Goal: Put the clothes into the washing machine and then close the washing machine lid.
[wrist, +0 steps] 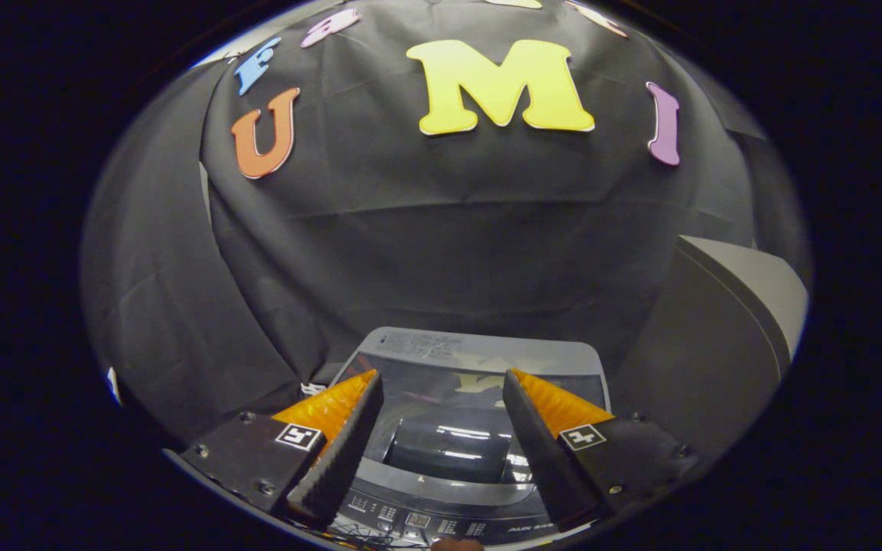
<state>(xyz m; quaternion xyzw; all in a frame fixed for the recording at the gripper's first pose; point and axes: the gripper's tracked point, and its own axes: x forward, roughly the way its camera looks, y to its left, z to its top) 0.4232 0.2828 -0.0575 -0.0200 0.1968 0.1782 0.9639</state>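
Observation:
A grey top-loading washing machine (pixel 479 353) stands below me against the black cloth wall. Its dark glossy lid (pixel 449 417) lies flat over the top and mirrors the wall. The control panel (pixel 426 524) with small buttons runs along its near edge. My gripper (pixel 441 375) hovers above the lid, open, and its two fingers are spread wide with nothing between them. The lid's front section shows through the gap between the fingers.
A large grey box-like object (pixel 724 321) stands close to the machine's right side. Black cloth hangs behind and to the left of the machine. A small white item (pixel 311 388) peeks out at the machine's back left corner.

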